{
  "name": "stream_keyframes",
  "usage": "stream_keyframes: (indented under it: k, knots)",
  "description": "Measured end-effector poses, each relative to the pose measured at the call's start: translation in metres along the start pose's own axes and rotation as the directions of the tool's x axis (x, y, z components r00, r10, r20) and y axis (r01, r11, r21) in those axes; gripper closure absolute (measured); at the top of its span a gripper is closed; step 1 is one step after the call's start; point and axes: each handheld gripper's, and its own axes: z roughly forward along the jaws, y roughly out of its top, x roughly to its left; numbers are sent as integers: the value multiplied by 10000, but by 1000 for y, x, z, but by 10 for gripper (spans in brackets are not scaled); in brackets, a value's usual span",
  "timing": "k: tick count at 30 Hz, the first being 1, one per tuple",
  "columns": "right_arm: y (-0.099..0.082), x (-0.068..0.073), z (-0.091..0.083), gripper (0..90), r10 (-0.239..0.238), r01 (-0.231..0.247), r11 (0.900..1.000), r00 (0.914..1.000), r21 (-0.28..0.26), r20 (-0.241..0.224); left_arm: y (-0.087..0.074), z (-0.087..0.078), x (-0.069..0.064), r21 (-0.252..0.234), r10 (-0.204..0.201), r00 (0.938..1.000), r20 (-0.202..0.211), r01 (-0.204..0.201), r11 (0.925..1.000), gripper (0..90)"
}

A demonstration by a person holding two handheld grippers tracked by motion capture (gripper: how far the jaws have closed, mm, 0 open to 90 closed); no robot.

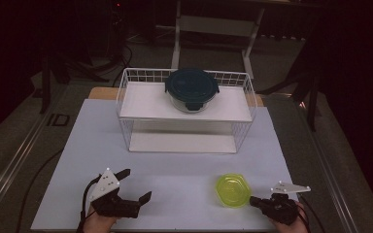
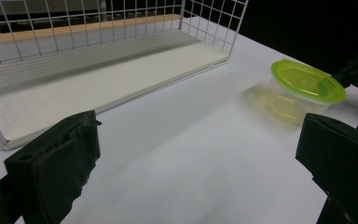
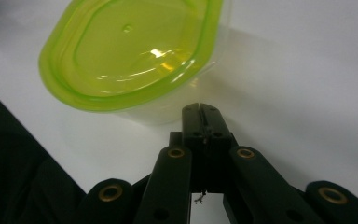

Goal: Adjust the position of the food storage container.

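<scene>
A clear tub with a yellow-green lid (image 1: 232, 190) (image 2: 305, 81) (image 3: 130, 51) stands on the white table top near the front right. My right gripper (image 1: 252, 200) (image 3: 201, 109) lies low just to its right. Its jaws are shut together with nothing between them, and their tips point at the tub's clear wall under the lid rim. I cannot tell whether they touch it. My left gripper (image 1: 137, 183) (image 2: 196, 158) rests at the front left. It is open wide and empty, and faces across the table toward the tub.
A white wire rack (image 1: 126, 97) (image 2: 209, 28) with two shelves stands at the back middle. On its top shelf sits a round glass container with a dark teal lid (image 1: 192, 87). The table edge runs close behind both hands.
</scene>
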Motion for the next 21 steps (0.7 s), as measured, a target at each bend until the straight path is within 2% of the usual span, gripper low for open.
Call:
stream_keyframes:
  k: [1, 3, 5, 11, 21]
  knots:
    - [0, 1, 1, 900, 21, -21, 10000, 10000, 34, -59, 0, 0, 0, -3, 0, 10000, -9, 0, 10000, 0]
    - [1, 0, 2, 900, 417, -420, 9991, 9985, -75, -346, 0, 1, 0, 26, 0, 10000, -13, 0, 10000, 0]
    - [3, 3, 6, 900, 340, -338, 9994, 9992, 88, -230, 0, 0, 0, -4, 2, 10000, -17, -2, 10000, 0]
    - [7, 11, 19, 900, 193, -168, 9987, 9984, 478, -529, 0, 0, 0, -39, -21, 10000, -39, 21, 10000, 0]
    - [18, 23, 37, 900, -169, 220, 9971, 9974, 724, -706, 0, 0, 1, -6, 13, 10000, -92, -13, 10000, 0]
